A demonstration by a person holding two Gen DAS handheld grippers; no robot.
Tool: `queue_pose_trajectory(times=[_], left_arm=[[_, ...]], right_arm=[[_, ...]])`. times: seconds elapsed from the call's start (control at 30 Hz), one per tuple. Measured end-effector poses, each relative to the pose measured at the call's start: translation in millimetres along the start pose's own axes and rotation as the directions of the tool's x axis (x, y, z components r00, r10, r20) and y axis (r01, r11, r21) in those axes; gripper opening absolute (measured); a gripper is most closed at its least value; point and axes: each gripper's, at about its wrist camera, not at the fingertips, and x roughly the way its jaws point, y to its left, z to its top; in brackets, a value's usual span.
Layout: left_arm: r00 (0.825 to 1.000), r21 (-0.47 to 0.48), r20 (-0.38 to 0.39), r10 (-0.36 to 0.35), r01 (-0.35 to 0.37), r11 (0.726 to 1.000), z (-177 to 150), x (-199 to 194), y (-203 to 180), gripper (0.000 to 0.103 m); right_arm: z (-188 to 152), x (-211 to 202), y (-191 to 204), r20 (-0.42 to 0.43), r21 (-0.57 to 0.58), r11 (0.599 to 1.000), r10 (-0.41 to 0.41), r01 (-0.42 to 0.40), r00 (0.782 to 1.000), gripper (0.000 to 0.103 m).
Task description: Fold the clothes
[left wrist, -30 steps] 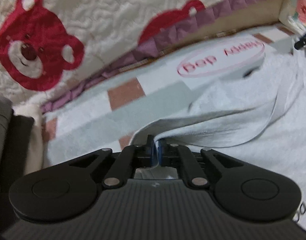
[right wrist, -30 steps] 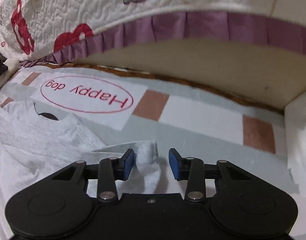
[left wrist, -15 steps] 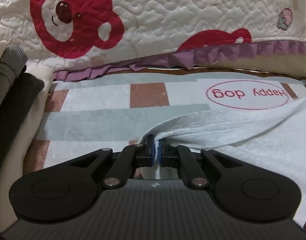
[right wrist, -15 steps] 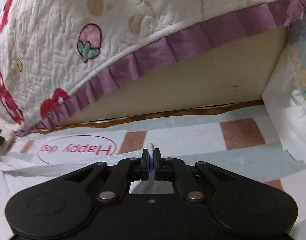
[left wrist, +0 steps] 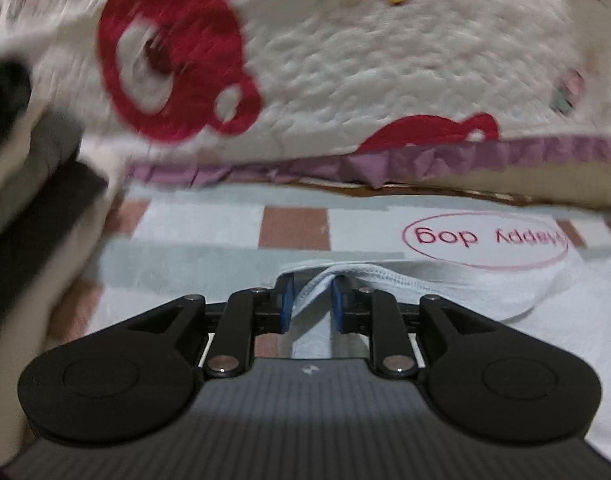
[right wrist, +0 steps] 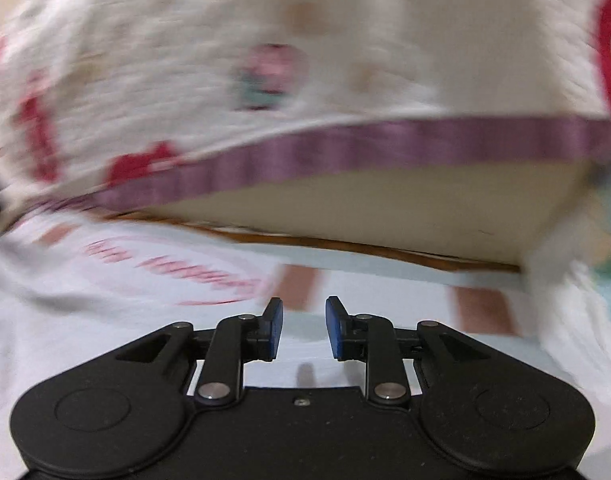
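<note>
A light grey garment lies on the checked mat, its stitched hem rising in a fold toward my left gripper. The left jaws are opening; the hem hangs loosely between the blue pads, which no longer press it. In the blurred right wrist view the garment spreads to the left and under my right gripper. The right jaws are opening too, and nothing shows between them.
A quilted bedcover with red bears and a purple frill hangs over the bed base just behind the mat. Folded dark and cream clothes are stacked at the left. A "Happy dog" print marks the mat.
Both grippers were shut on the garment half a second ago and now stand parted. The left wrist rolled level. The right gripper swung sideways, and the cloth has dropped out of it.
</note>
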Motion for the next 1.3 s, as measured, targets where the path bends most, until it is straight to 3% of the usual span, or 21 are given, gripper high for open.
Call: queue_pose_trajectory(times=[0.1, 0.17, 0.2, 0.27, 0.37, 0.43, 0.5, 0.57, 0.63, 0.67, 0.73, 0.83, 0.93, 1.07, 1.13, 1.2, 1.3], left_arm=[[0.982, -0.245, -0.158, -0.102, 0.061, 0.968, 11.9, 25.4, 36.4, 0.022], [0.961, -0.27, -0.255, -0.104, 0.032, 0.962, 15.3, 29.4, 37.6, 0.024], [0.954, -0.227, -0.274, -0.118, 0.055, 0.972, 17.1, 26.2, 29.1, 0.028], [0.968, -0.152, -0.208, -0.139, 0.109, 0.982, 18.3, 6.2, 11.3, 0.046], [0.981, 0.003, -0.073, -0.179, 0.18, 0.984, 16.3, -26.3, -13.1, 0.05], [0.972, 0.089, -0.002, -0.234, 0.233, 0.968, 10.8, -42.1, -23.0, 0.054], [0.955, 0.233, -0.048, -0.294, 0.297, 0.926, 1.8, -43.7, -40.9, 0.056], [0.934, 0.338, -0.182, -0.307, 0.353, 0.873, -11.7, -29.3, -60.8, 0.056], [0.935, 0.406, -0.273, -0.227, 0.326, 0.854, -24.1, -6.7, -79.7, 0.056], [0.945, 0.427, -0.276, -0.173, 0.282, 0.859, -28.1, 2.8, -85.2, 0.056], [0.972, 0.409, -0.221, -0.084, 0.17, 0.897, -24.9, 21.0, -84.7, 0.056], [0.986, 0.226, -0.165, -0.005, 0.043, 0.973, -5.4, 48.1, -59.3, 0.056], [0.984, 0.123, -0.139, 0.108, -0.091, 0.988, 4.6, 69.3, -34.6, 0.053], [0.962, 0.112, -0.095, 0.254, -0.243, 0.963, 8.0, 75.5, -14.0, 0.053], [0.962, 0.064, -0.051, 0.269, -0.266, 0.962, 8.3, 61.9, -3.2, 0.053], [0.974, 0.034, -0.016, 0.226, -0.226, 0.974, 2.7, 39.8, 6.3, 0.054], [0.989, 0.032, -0.054, 0.137, -0.135, 0.99, -14.9, 4.2, 15.0, 0.056]], right_arm=[[-3.3, 14.7, 29.6, -0.097, -0.039, 0.993, 0.11, -0.115, 0.989, 0.03], [-7.6, 26.4, 48.6, -0.153, -0.083, 0.986, 0.128, -0.142, 0.98, 0.031], [-9.9, 32.3, 58.1, -0.181, -0.105, 0.982, 0.133, -0.154, 0.974, 0.034], [-14.2, 43.8, 74.6, -0.211, -0.137, 0.979, 0.123, -0.154, 0.97, 0.037], [-12.1, 58.5, 86.4, -0.19, -0.132, 0.983, 0.104, -0.131, 0.976, 0.039], [-6.6, 68.9, 89.6, -0.184, -0.126, 0.985, 0.092, -0.116, 0.979, 0.043], [-1.0, 79.3, 92.7, -0.177, -0.12, 0.988, 0.079, -0.101, 0.981, 0.051], [4.4, 87.9, 98.2, -0.173, -0.14, 0.987, 0.057, -0.082, 0.983, 0.054], [10.6, 94.6, 95.8, -0.17, -0.116, 0.992, 0.037, -0.057, 0.985, 0.054], [14.0, 98.4, 92.0, -0.169, -0.084, 0.996, 0.028, -0.043, 0.985, 0.054], [17.7, 103.8, 78.2, -0.176, -0.018, 1.0, -0.018, 0.016, 0.984, 0.054], [14.8, 94.2, 45.4, -0.159, 0.134, 0.99, -0.03, 0.052, 0.987, 0.053], [8.3, 68.6, 14.8, -0.176, 0.209, 0.971, -0.076, 0.113, 0.981, 0.054], [2.6, 9.6, -20.4, -0.202, 0.201, 0.972, -0.083, 0.125, 0.976, 0.056], [-2.2, -23.5, -36.2, -0.217, 0.217, 0.971, -0.052, 0.1, 0.975, 0.056], [-13.9, -55.1, -44.5, -0.232, 0.221, 0.973, -0.018, 0.071, 0.973, 0.056], [-39.6, -93.5, -49.1, -0.234, 0.246, 0.968, 0.016, 0.043, 0.972, 0.056]])
